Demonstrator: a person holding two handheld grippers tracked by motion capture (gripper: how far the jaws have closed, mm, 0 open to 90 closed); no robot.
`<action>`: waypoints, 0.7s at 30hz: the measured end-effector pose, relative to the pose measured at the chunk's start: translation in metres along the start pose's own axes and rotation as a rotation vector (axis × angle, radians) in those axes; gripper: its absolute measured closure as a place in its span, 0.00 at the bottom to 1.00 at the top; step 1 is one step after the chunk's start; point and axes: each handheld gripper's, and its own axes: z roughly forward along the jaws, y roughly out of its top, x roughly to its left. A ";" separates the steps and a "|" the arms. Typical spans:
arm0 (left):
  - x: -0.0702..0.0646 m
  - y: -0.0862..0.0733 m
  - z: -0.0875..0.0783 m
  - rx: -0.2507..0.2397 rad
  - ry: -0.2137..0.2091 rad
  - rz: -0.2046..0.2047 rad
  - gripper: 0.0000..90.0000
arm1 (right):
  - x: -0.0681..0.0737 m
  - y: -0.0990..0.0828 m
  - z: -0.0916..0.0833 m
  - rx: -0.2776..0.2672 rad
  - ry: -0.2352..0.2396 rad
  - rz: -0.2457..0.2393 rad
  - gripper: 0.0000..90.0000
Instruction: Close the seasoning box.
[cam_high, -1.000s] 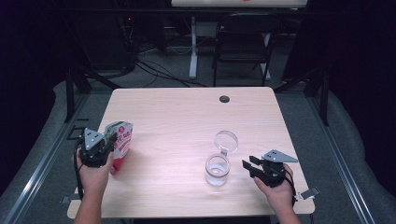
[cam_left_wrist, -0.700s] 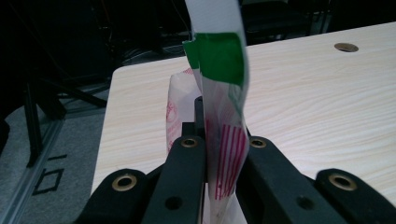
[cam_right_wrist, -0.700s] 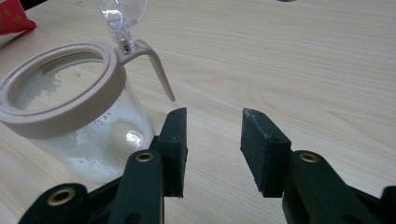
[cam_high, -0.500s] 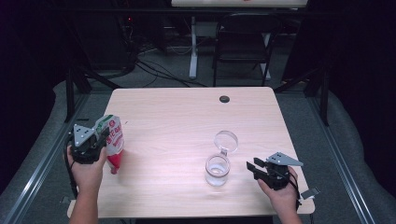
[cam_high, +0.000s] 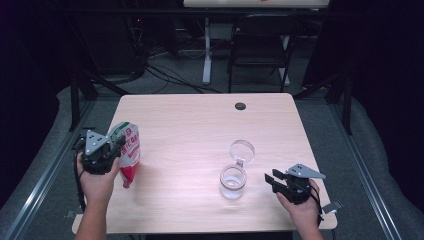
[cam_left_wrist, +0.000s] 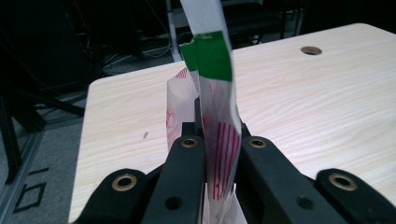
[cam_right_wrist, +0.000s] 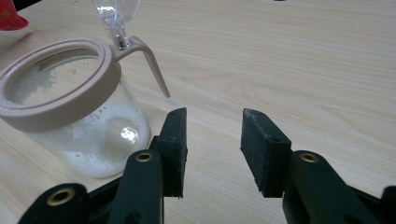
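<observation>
A red and white pouch (cam_high: 129, 152) with a green top strip stands upright at the table's left edge. My left gripper (cam_high: 119, 146) is shut on it; in the left gripper view the pouch (cam_left_wrist: 219, 126) is pinched between the two black jaws. A clear glass jar (cam_high: 233, 180) with a tan rim and an open hinged lid (cam_high: 242, 150) sits right of centre. White powder lies in the jar (cam_right_wrist: 74, 107). My right gripper (cam_high: 272, 181) rests open on the table just right of the jar, and its fingertips (cam_right_wrist: 212, 135) hold nothing.
The wooden table (cam_high: 200, 125) has a round black grommet (cam_high: 240, 106) near its far edge. Behind the table stand a dark chair (cam_high: 260, 45) and a white desk leg (cam_high: 206, 50). Metal rails (cam_high: 40, 170) run along both sides on the grey floor.
My left gripper has lifted and turned the pouch from leaning to upright, shifting slightly left then back. The right gripper has hardly moved.
</observation>
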 end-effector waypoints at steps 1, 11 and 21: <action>-0.004 0.001 0.001 0.003 -0.010 0.012 1.00 | 0.000 0.000 0.000 -0.001 -0.002 0.001 0.68; -0.033 0.008 0.003 -0.004 -0.139 0.046 1.00 | -0.001 0.000 0.000 -0.003 0.000 0.002 0.68; -0.073 0.012 0.009 0.013 -0.265 0.140 1.00 | 0.000 0.000 0.000 0.000 -0.001 0.002 0.68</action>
